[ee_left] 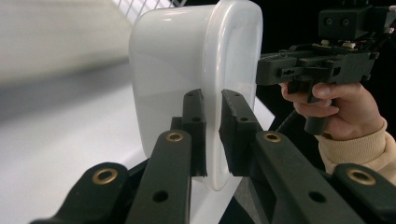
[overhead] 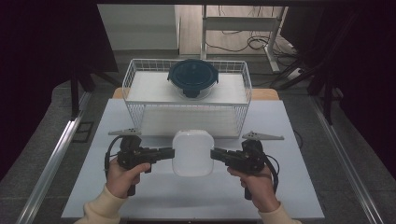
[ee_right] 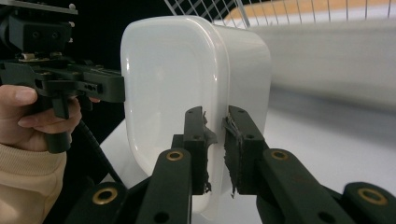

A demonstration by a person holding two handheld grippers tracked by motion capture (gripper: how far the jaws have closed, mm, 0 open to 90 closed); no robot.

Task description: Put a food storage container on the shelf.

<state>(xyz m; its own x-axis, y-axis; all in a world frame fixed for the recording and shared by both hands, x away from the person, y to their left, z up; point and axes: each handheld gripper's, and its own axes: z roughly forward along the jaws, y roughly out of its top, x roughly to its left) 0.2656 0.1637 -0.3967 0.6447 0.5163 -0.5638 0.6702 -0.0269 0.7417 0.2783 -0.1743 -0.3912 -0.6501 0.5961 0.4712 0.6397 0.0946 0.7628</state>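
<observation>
White box lies level, long axis pointing toward basket.

I look for words, numbers and signs, and I find none that I can read. The white box has no label on the sides I see. The dark lid on the bowl in the far wire basket is plain too. My black claws carry no letters.
</observation>
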